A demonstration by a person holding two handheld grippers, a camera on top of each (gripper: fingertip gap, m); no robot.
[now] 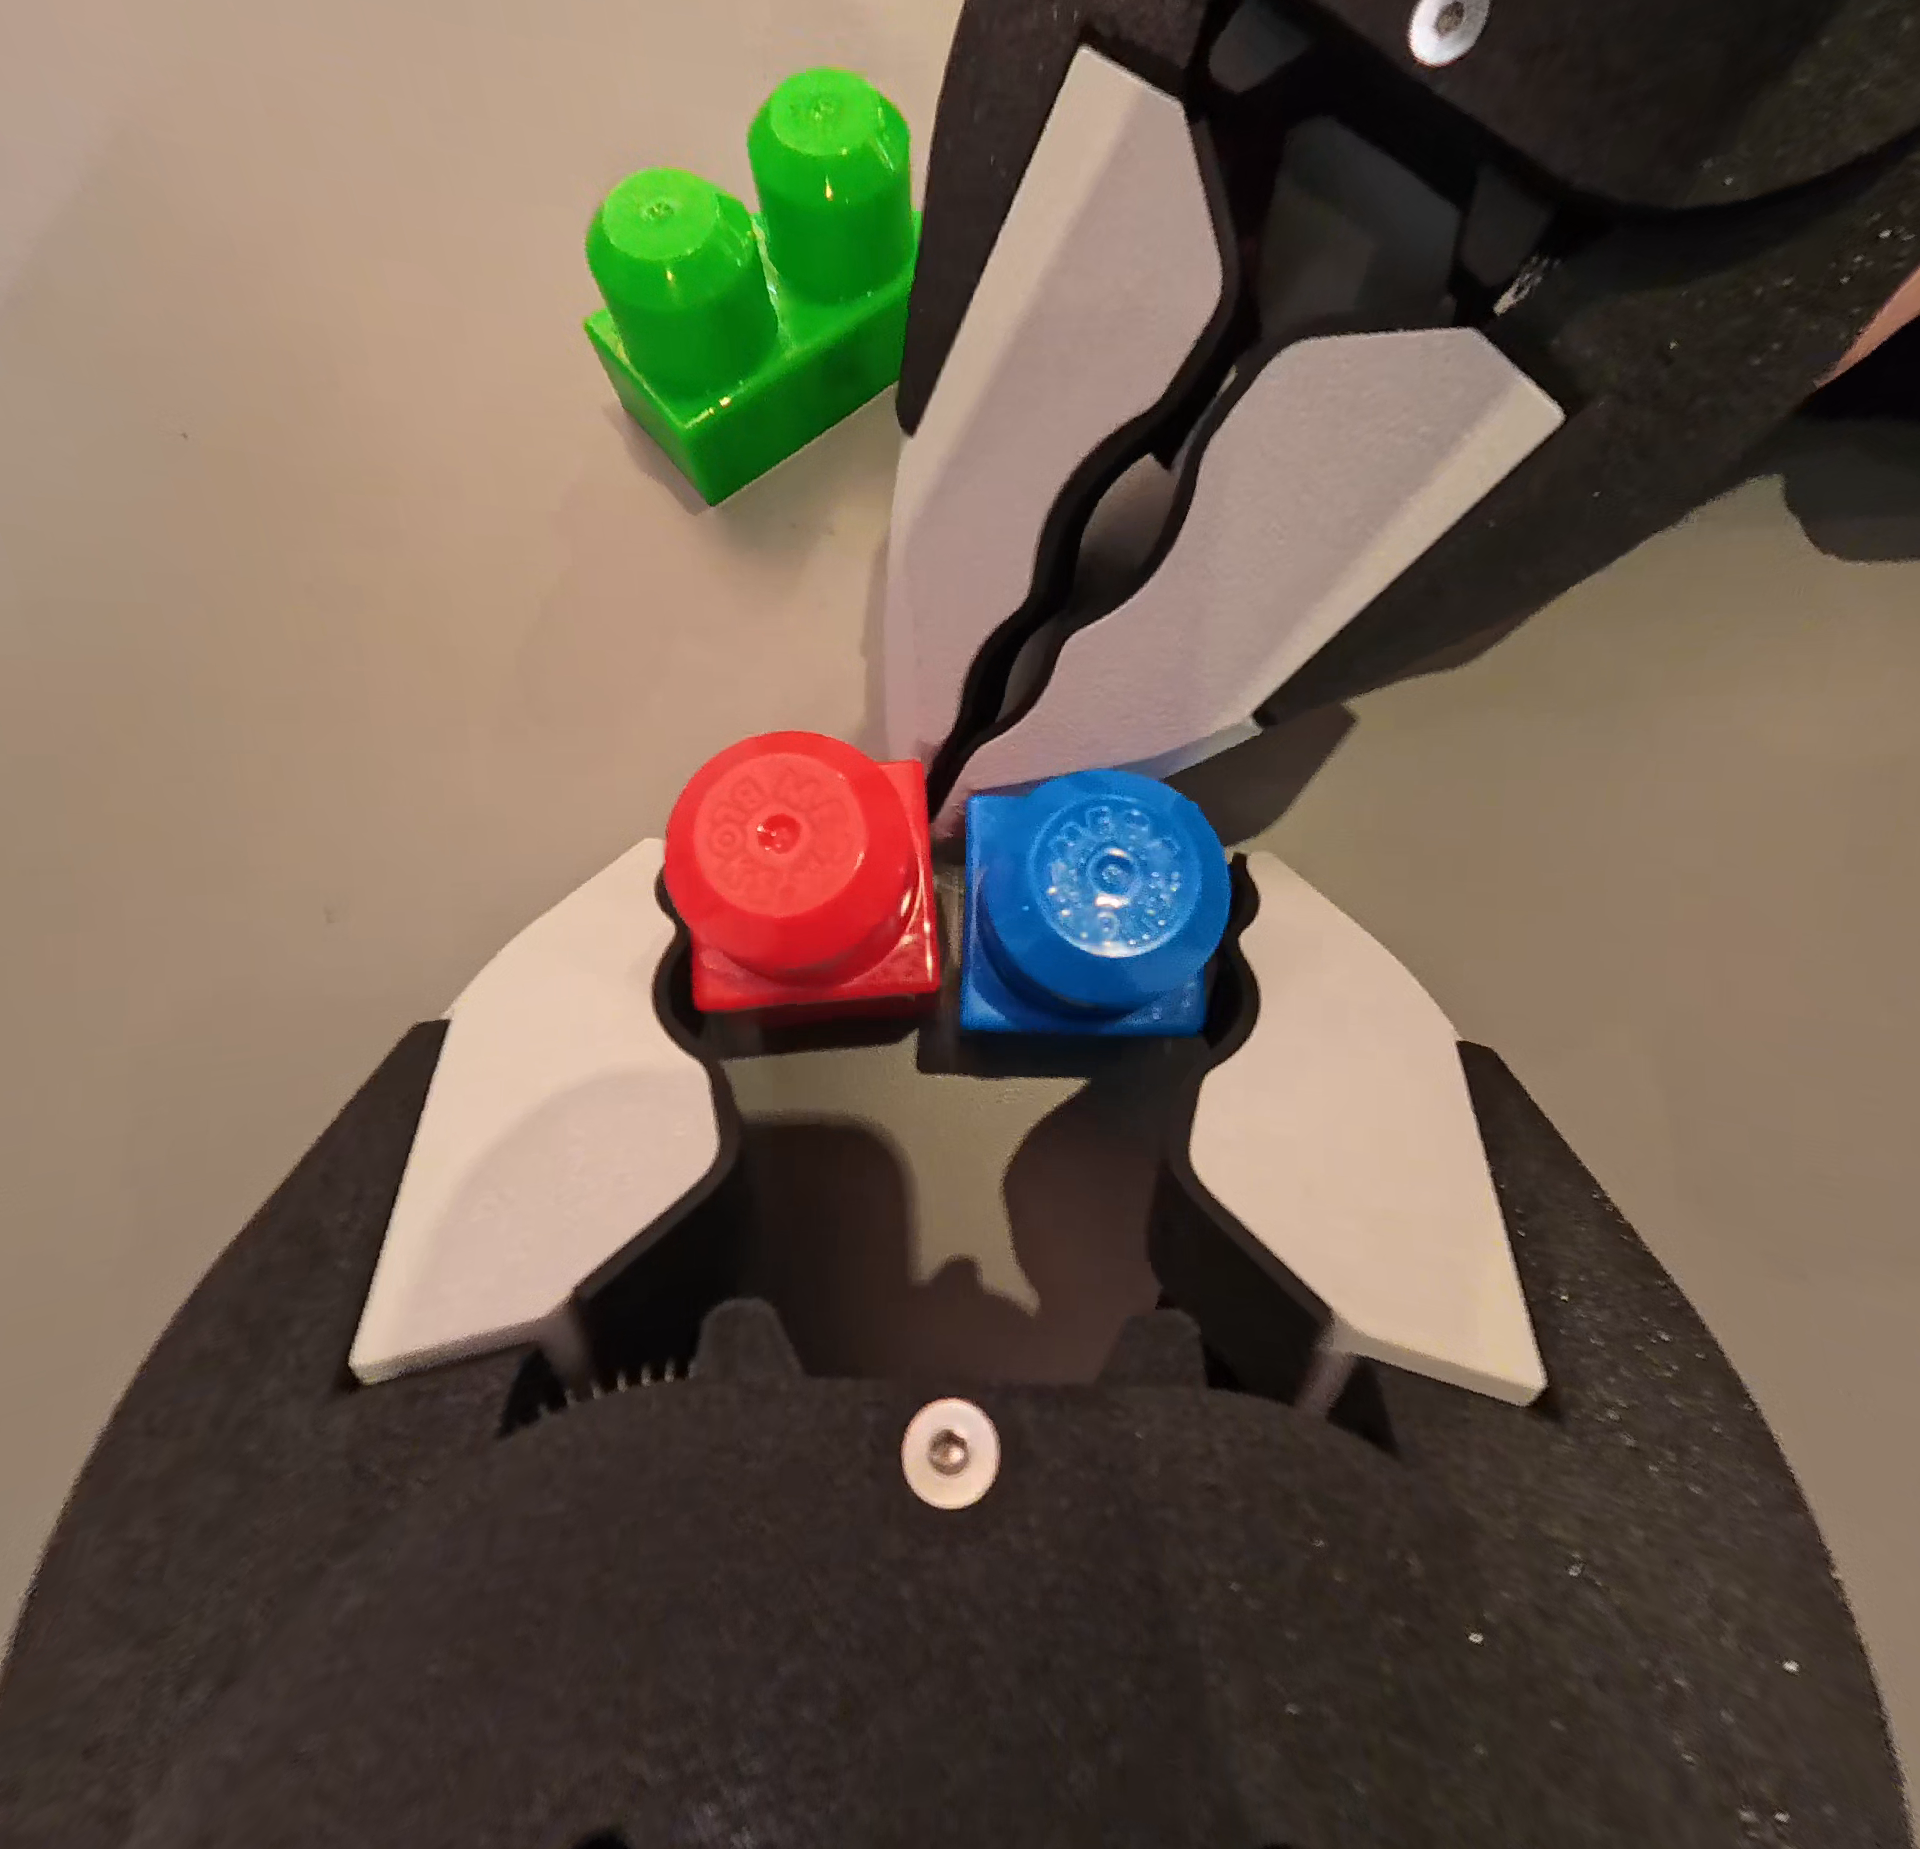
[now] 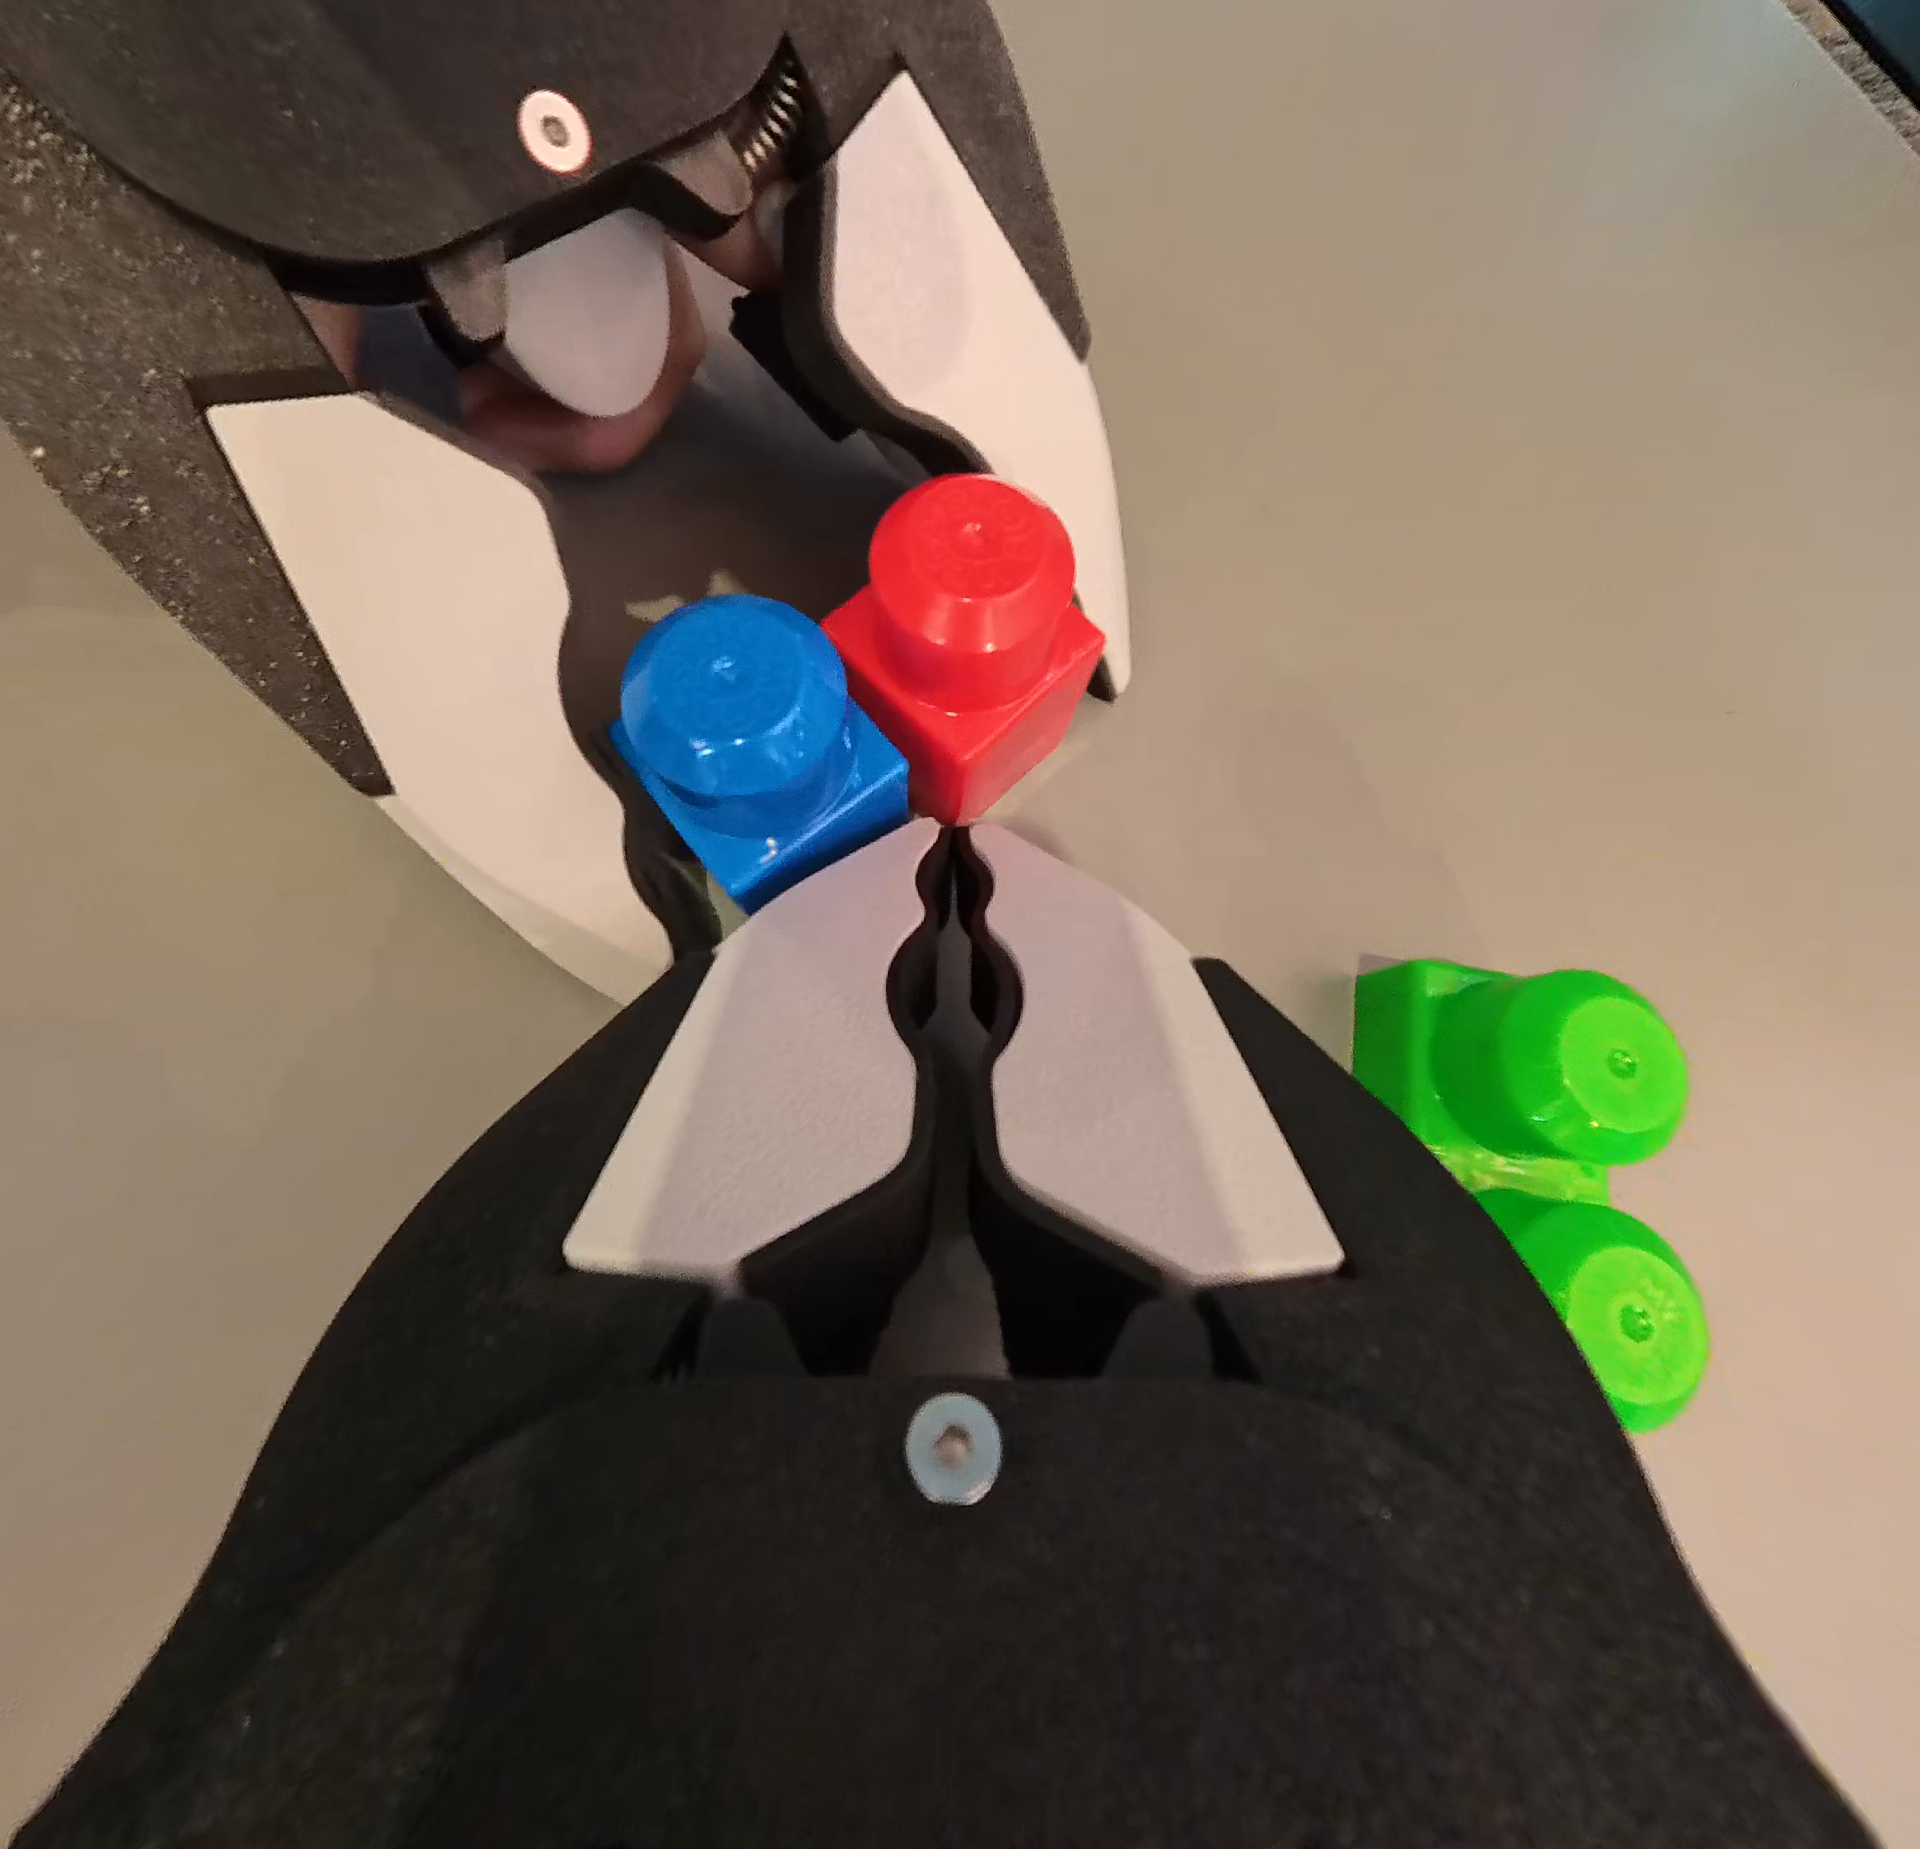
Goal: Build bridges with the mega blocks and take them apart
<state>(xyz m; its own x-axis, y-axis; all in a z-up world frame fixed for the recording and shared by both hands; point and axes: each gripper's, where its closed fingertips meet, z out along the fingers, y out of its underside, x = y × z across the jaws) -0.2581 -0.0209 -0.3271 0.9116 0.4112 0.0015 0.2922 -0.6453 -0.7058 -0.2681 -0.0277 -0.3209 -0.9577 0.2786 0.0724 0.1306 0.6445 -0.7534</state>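
- Two hand-held grippers are met over a pale table (image 1: 260,656), which is used as the flat base on which the blocks stand.
- A wide span is kept by the left gripper (image 1: 951,926): its jaws are spread around both small blocks at once, one fingertip against the outer side of each. By this squeeze from both sides the pair appears to be held together as the two feet of a bridge.
- From the far side the right gripper (image 2: 951,843) is brought in with its jaws clenched together and nothing between them. Its joined tips are set against the seam where the two small blocks meet, probably to nudge or line them up rather than to grasp.
- Well apart from the pair a green block (image 1: 753,282) with two studs is left lying free on the table. From the left wrist view it sits upright; its wide shape suits it as the span to be laid across the feet, a step judged not yet done.
- Side by side, touching or nearly so, the red block (image 1: 805,874) and the blue block (image 1: 1091,900) are stood stud-up between the left fingertips. Each has a single stud, so that one stud is offered to each end of the green block.
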